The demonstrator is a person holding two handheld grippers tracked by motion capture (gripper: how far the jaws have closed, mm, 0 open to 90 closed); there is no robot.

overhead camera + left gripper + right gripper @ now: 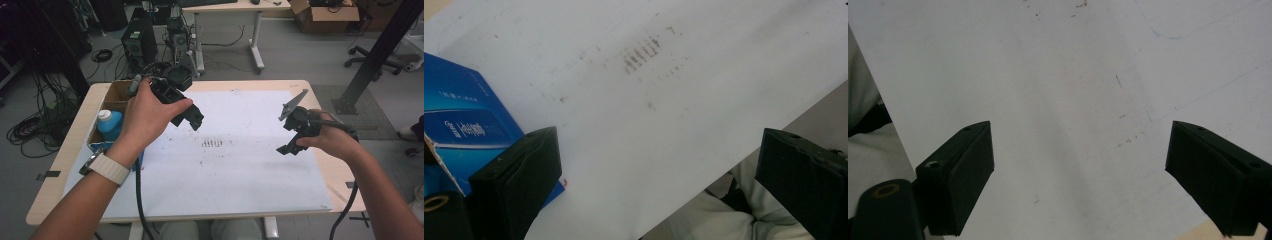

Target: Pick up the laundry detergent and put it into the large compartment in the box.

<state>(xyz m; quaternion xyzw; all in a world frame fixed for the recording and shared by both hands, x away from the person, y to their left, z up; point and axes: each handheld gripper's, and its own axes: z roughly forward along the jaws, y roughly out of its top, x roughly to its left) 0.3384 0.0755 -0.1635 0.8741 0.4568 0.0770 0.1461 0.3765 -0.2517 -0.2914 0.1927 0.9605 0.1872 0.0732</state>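
A person's left hand holds my left gripper [195, 121] above the left part of a white sheet [240, 165]. In the left gripper view its jaws stand wide apart, so the left gripper [659, 150] is open with nothing between them, only the sheet's dark smudges [644, 52] beyond. The right hand holds my right gripper [286, 148] over the sheet's right side, a grey three-cornered plate [292, 105] on top. In the right gripper view the right gripper [1080, 145] is open over bare white sheet [1073, 75].
A cardboard box [116, 95] at the table's left edge holds a blue bottle [110, 125] with a white cap. A blue carton [464, 130] lies at the sheet's left. Cables trail from both grippers. Beyond the table stand computer towers [140, 42], a desk and a dark post.
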